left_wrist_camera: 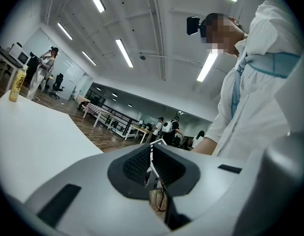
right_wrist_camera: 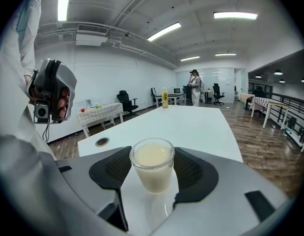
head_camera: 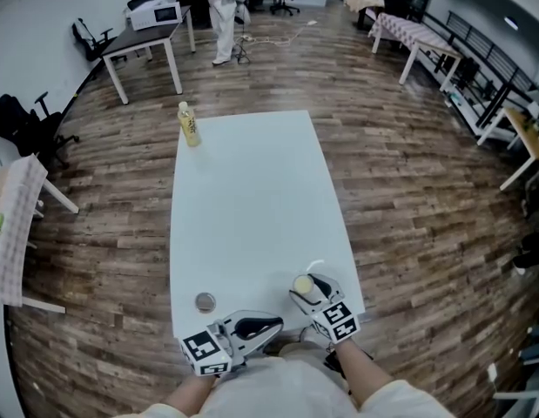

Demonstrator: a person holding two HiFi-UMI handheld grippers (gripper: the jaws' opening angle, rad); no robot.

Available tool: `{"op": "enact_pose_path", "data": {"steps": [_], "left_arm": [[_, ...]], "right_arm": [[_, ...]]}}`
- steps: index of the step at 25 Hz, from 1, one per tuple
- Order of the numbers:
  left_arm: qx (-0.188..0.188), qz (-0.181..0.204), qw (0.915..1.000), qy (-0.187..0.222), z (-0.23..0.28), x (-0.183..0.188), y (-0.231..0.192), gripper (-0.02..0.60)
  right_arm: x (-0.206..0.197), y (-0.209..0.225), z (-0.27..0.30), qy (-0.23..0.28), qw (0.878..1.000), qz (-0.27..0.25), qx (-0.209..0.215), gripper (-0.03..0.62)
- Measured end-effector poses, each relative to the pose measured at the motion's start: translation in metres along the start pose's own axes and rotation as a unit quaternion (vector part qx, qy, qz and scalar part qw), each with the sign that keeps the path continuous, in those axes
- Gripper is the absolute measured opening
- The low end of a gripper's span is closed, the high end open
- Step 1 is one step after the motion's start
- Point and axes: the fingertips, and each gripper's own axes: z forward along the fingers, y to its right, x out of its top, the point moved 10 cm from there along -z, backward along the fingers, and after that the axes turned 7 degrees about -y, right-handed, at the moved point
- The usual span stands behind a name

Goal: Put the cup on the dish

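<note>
A small clear cup (right_wrist_camera: 152,162) of milky liquid stands between the jaws of my right gripper (right_wrist_camera: 152,177), whose pads touch both its sides. In the head view the cup (head_camera: 302,284) and right gripper (head_camera: 311,292) are near the table's front right edge. The dish (head_camera: 205,301), a small grey round disc, lies on the table to the front left, and the right gripper view shows this dish (right_wrist_camera: 101,142) to the cup's left. My left gripper (head_camera: 276,324) hangs at the near edge with its jaws pressed together on nothing, and its own view (left_wrist_camera: 152,162) looks up at the person.
A yellow bottle (head_camera: 190,125) stands at the far left corner of the white table (head_camera: 252,207). Wooden floor surrounds the table. Desks, chairs and a standing person (head_camera: 223,16) are far off at the back.
</note>
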Motion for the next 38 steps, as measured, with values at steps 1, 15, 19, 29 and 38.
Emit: {"op": "enact_pose_path", "data": {"steps": [1, 15, 19, 29, 38], "left_arm": [[-0.001, 0.000, 1.0000, 0.000, 0.003, 0.001, 0.000, 0.016], [-0.008, -0.009, 0.9998, -0.017, 0.032, 0.000, -0.006, 0.015], [-0.005, -0.012, 0.9998, -0.017, 0.032, 0.000, -0.007, 0.015], [-0.007, -0.014, 0.9997, -0.021, 0.027, 0.000, -0.011, 0.016], [-0.006, -0.012, 0.9997, -0.021, 0.022, -0.002, -0.012, 0.015]], "right_arm": [[-0.002, 0.004, -0.002, -0.001, 1.000, 0.003, -0.003, 0.287], [-0.026, 0.053, -0.013, -0.025, 0.998, 0.042, -0.047, 0.285], [-0.037, 0.057, -0.011, -0.030, 0.997, 0.048, -0.055, 0.285], [-0.042, 0.056, -0.012, -0.006, 0.997, 0.050, -0.058, 0.287], [-0.045, 0.056, -0.011, 0.000, 0.997, 0.053, -0.058, 0.287]]}}
